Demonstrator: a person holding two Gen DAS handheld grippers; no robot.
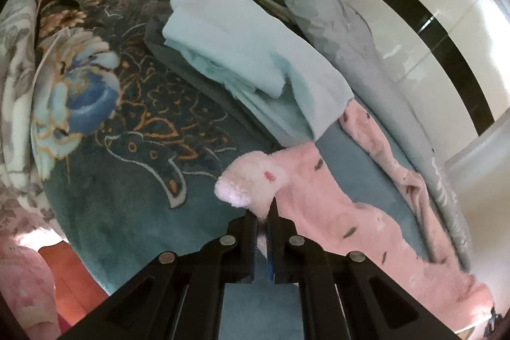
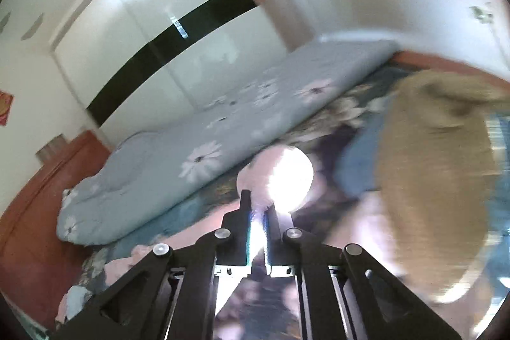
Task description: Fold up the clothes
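We see the left claw [image 1: 263, 212] clenched on a fluffy end of the pink garment [image 1: 334, 212] lying across the bed [image 1: 127, 212]; the right claw [image 2: 258, 209] grips another pink end, lifted.

Floral teal blanket [image 1: 134, 123], daisy-print duvet [image 2: 178, 155], white wardrobe [image 2: 127, 47]

You are looking at soft cloth nearly everywhere: the pink garment [image 1: 334, 212] is showing a fluffy, fleecy pile, the pale blue folded cloth [image 1: 255, 53] is lying smooth and matt, and the teal floral blanket [image 1: 127, 123] is looking plush. The left gripper [image 1: 263, 212] is showing matt black plastic with dull metal pins. The far wardrobe doors [image 2: 134, 47] are shining glossy white.
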